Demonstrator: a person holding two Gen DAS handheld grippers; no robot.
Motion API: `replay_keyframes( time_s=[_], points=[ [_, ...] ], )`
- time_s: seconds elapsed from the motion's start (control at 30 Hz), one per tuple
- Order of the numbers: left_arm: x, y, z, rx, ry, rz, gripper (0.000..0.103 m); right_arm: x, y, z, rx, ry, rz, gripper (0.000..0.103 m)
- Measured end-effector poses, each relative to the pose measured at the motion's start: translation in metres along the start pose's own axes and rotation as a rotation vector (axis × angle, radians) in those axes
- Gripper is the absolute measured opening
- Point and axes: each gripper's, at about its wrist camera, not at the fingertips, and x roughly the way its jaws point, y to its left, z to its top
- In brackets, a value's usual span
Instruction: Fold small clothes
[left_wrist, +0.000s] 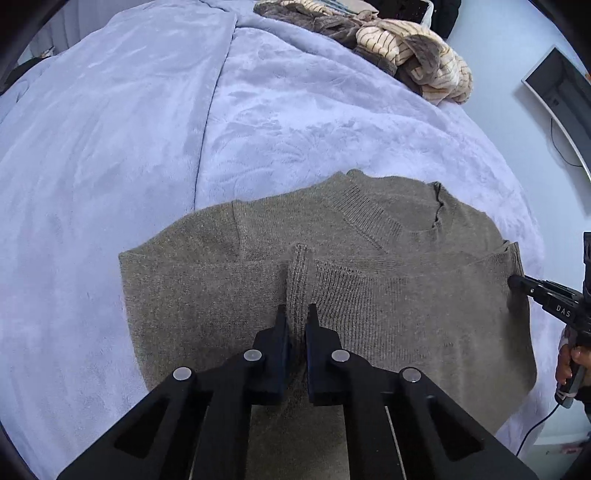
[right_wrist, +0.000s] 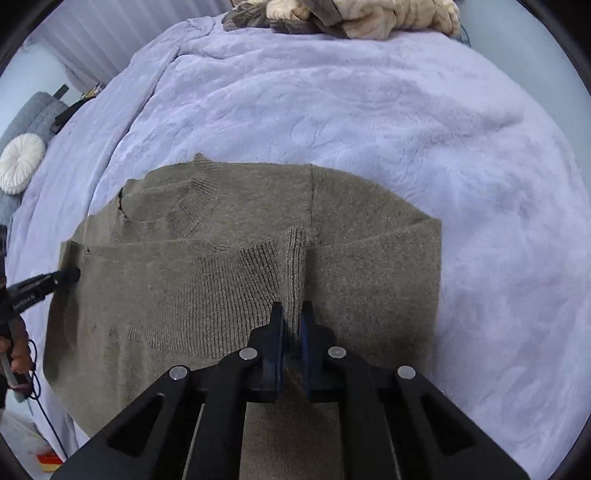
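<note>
- The olive-brown knit sweater (left_wrist: 369, 280) lies partly folded on a lilac plush blanket (left_wrist: 129, 147) covering the bed.
- The left gripper (left_wrist: 296, 314) has its fingers nearly closed, pinching a ribbed ridge of the sweater.
- The right gripper (right_wrist: 291, 312) likewise clamps a raised ribbed fold of the knit.
- A heap of striped cream and brown clothes (left_wrist: 406, 48) sits well apart at the far edge.

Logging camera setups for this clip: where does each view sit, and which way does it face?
Left wrist: on the left gripper, looking along its fingers over the brown sweater; right gripper enters from the right.
Right wrist: on the right gripper, facing likewise; left gripper enters from the left.
Both show the sweater, lilac blanket and far clothes pile.
</note>
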Motion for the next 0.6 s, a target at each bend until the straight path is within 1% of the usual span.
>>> replay_keyframes(
  time_s=[0.07,0.2,0.27,0.33,0.4,0.47,0.6],
  points=[
    [-0.019,-0.003,0.0,-0.002,-0.033,-0.026,0.008,-0.024,0.008,-0.001,-0.045,-0.06,-0.021,0.008],
    [-0.049,-0.011,0.012,0.003,-0.115,-0.028,0.008,-0.059,0.013,0.012,-0.057,-0.151,-0.009,0.008],
    [-0.056,-0.01,0.022,-0.007,-0.15,-0.027,0.008,-0.064,0.016,0.024,-0.076,-0.179,-0.016,0.008],
    [-0.053,-0.006,0.033,-0.015,-0.169,0.009,0.008,-0.063,0.018,0.039,-0.075,-0.197,-0.023,0.008],
    [-0.042,0.001,0.038,-0.038,-0.16,0.023,0.008,-0.052,0.015,0.054,-0.057,-0.186,-0.008,0.008],
    [-0.021,0.01,0.04,-0.064,-0.13,0.05,0.008,-0.027,0.016,0.066,-0.055,-0.155,-0.02,0.008],
    [0.017,0.019,0.036,-0.079,-0.083,0.105,0.009,0.02,0.009,0.067,-0.043,-0.079,-0.038,0.008]
  ],
)
